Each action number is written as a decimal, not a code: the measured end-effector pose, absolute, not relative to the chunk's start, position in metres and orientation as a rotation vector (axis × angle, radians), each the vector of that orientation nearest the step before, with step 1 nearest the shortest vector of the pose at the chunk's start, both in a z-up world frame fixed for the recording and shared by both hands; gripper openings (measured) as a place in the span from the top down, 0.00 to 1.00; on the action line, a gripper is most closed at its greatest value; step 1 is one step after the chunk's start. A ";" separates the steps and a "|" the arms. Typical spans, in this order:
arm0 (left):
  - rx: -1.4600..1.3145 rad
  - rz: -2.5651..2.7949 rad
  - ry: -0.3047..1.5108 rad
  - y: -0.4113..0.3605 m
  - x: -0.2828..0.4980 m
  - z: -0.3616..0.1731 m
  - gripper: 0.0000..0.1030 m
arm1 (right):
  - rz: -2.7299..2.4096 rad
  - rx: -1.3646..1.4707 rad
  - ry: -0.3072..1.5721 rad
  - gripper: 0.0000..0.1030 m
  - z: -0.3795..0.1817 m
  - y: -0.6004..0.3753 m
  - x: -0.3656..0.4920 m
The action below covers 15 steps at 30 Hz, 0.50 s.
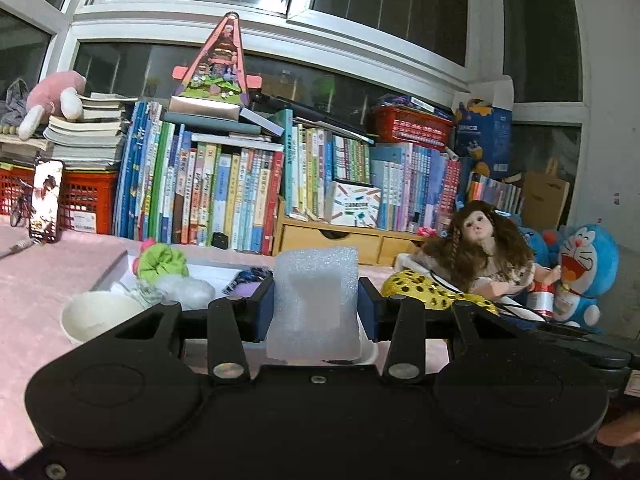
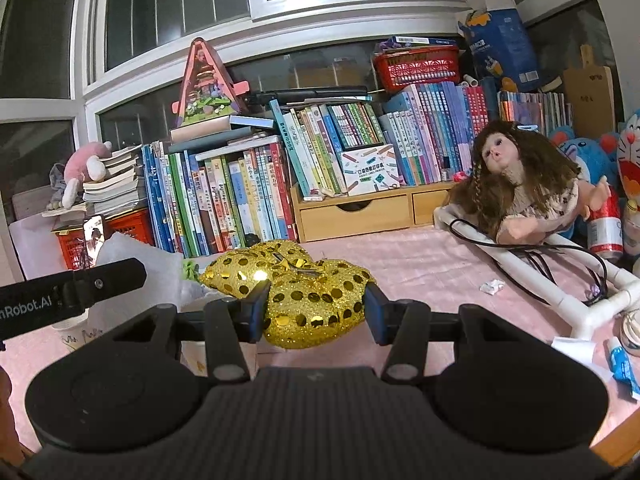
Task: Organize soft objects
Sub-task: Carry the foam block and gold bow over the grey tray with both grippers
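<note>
White box (image 1: 120, 268): open and shallow, just beyond my left jaws and to their left; inside lie a green scrunchie (image 1: 162, 263), a white fluffy wad (image 1: 188, 290) and a dark patterned bit of cloth (image 1: 248, 276).
White bowl (image 1: 94, 314): on the pink cloth (image 1: 48, 280) left of my left jaws, beside the box; I cannot tell what is in it.
Red baskets: one (image 2: 416, 65) sits on top of the books (image 2: 248, 196) far beyond my right jaws; its contents are too small to make out.
Wooden drawers (image 2: 356, 214): shut, straight ahead of my right jaws under the books.
Left gripper (image 1: 316, 308): clenched on a white foam block (image 1: 316, 300), which stands upright between my pads and rises above them.
Right gripper (image 2: 316, 306): closed tight on a gold sequin cushion (image 2: 308, 300), pads pressing both its sides; the rest of it bulges out ahead of my jaws.
Doll (image 2: 524, 184): lies on a white pipe frame (image 2: 600, 280), ahead and right of my right jaws, well apart.
Blue plush (image 1: 584, 268): far right of my left jaws, behind the doll.
Writing: "nRobot.AI" reads on my other gripper's arm, at the left in my right view; book spines are too small to read.
</note>
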<state>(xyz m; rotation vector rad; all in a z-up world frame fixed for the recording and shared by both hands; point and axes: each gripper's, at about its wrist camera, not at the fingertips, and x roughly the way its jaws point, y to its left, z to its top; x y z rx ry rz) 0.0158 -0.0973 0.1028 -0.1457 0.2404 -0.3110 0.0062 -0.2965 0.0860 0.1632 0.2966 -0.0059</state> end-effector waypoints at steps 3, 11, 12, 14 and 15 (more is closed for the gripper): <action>-0.134 -0.290 0.233 -0.090 0.023 0.108 0.61 | 0.002 0.154 0.293 0.49 0.090 -0.294 0.011; -0.088 -0.232 0.234 -0.068 0.050 0.120 0.61 | 0.035 0.150 0.305 0.49 0.100 -0.284 0.032; -0.076 -0.225 0.235 -0.066 0.055 0.121 0.61 | 0.039 0.150 0.307 0.49 0.101 -0.283 0.035; -0.063 -0.215 0.238 -0.062 0.063 0.124 0.61 | 0.047 0.151 0.312 0.49 0.104 -0.279 0.043; -0.057 -0.212 0.244 -0.060 0.068 0.126 0.61 | 0.051 0.150 0.313 0.49 0.105 -0.278 0.046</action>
